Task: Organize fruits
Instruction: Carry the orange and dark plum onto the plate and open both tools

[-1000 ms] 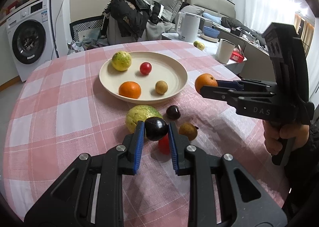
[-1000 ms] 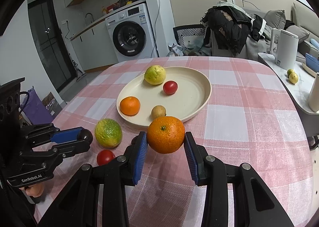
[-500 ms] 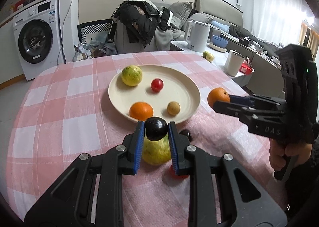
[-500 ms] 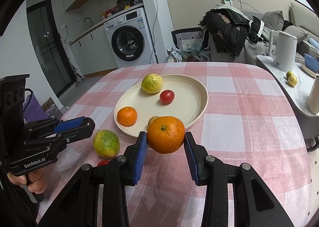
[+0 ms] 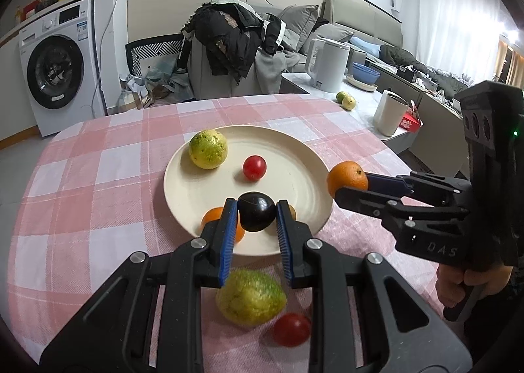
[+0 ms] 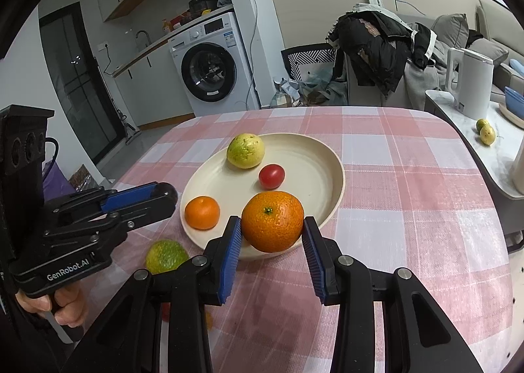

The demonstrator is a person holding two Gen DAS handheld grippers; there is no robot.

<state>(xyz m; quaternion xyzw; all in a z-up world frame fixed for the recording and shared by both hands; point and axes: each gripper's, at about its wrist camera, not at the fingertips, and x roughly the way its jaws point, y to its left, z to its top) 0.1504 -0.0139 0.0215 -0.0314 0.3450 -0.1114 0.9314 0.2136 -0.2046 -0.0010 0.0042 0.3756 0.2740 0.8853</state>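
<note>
Plainly, "GenRobot.AI" on left gripper (image 6: 163,198)

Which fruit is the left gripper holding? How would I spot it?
Find the cream plate on the pink checked tablecloth. Just above its near rim, the left gripper pinches a dark plum. It is the only near-black fruit; the others are orange, red or yellow-green.
</note>
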